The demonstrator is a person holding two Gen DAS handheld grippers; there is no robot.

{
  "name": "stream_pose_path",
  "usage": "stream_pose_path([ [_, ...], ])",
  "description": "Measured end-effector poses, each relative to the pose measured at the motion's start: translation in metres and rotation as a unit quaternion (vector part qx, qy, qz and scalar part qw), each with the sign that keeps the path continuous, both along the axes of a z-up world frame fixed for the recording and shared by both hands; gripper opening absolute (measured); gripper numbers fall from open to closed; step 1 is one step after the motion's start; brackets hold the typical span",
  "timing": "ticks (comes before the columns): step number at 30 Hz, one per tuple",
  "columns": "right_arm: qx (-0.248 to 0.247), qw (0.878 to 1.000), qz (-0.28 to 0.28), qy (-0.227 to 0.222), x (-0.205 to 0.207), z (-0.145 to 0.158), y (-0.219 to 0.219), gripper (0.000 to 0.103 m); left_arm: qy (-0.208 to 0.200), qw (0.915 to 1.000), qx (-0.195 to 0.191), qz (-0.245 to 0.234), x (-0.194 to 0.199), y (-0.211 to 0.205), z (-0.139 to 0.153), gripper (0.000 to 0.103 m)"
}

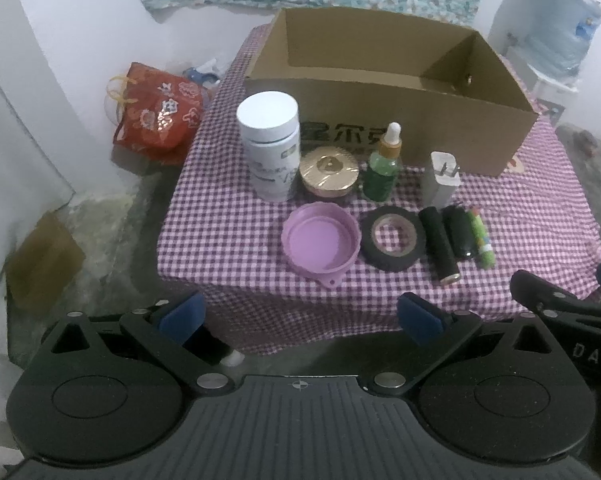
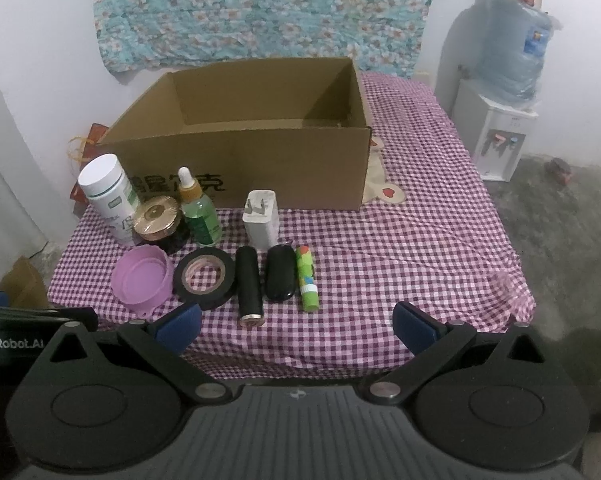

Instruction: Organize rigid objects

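An open cardboard box [image 1: 440,132] [image 2: 300,168] stands at the back of the checked table. In front of it stand a white bottle [image 1: 270,146] [image 2: 108,196], a gold round tin [image 1: 328,174] [image 2: 156,216], a green dropper bottle [image 1: 384,164] [image 2: 198,210] and a white charger [image 1: 442,180] [image 2: 261,218]. Nearer lie a purple lid [image 1: 320,242] [image 2: 142,278], a black tape roll [image 1: 392,238] [image 2: 204,276], a black tube [image 1: 440,244] [image 2: 249,284], a black oval case [image 1: 458,232] [image 2: 280,274] and a green glue stick [image 1: 480,236] [image 2: 306,278]. My left gripper [image 1: 300,318] and right gripper [image 2: 296,326] are open and empty, before the table's front edge.
The purple checked tablecloth [image 2: 400,240] covers the table. A red bag [image 1: 156,114] sits on the floor to the left. A water dispenser [image 2: 504,100] stands at the right. A brown carton [image 1: 44,260] lies on the floor at lower left.
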State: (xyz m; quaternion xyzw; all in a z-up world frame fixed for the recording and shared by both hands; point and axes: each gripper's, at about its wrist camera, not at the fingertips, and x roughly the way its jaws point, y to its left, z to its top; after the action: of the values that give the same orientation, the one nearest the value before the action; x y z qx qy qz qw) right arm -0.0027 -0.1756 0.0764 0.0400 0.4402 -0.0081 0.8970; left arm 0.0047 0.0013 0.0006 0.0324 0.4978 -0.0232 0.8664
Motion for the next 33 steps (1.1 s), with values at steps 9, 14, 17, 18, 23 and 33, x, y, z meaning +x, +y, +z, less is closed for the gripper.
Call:
stream_pose_path([
  [9,0.002,1.000,-0.030,-0.008,0.014,-0.004,-0.029,0.103,-0.018,0.9986,-0.025,-0.044,0.020,-0.021,-0.003,0.103],
  [14,0.016,0.999,-0.034,-0.036,0.018,-0.004,-0.046,0.103,-0.038,0.9945,-0.052,-0.083,0.033,-0.032,-0.006,0.103],
  [17,0.033,0.997,-0.030,-0.057,0.020,-0.004,-0.056,0.103,-0.045,0.9906,-0.067,-0.110,0.040,-0.040,-0.007,0.103],
  [18,0.039,0.997,-0.029,-0.059,0.022,-0.004,-0.059,0.103,-0.050,0.9888,-0.073,-0.120,0.041,-0.043,-0.007,0.103],
  [23,0.070,0.995,-0.021,-0.070,0.028,-0.009,-0.074,0.103,-0.068,0.9739,-0.148,-0.158,0.044,-0.052,-0.009,0.103],
  [33,0.144,0.987,-0.046,-0.055,0.038,-0.023,-0.107,0.094,-0.049,0.9739,-0.100,-0.198,0.057,-0.085,-0.022,0.103],
])
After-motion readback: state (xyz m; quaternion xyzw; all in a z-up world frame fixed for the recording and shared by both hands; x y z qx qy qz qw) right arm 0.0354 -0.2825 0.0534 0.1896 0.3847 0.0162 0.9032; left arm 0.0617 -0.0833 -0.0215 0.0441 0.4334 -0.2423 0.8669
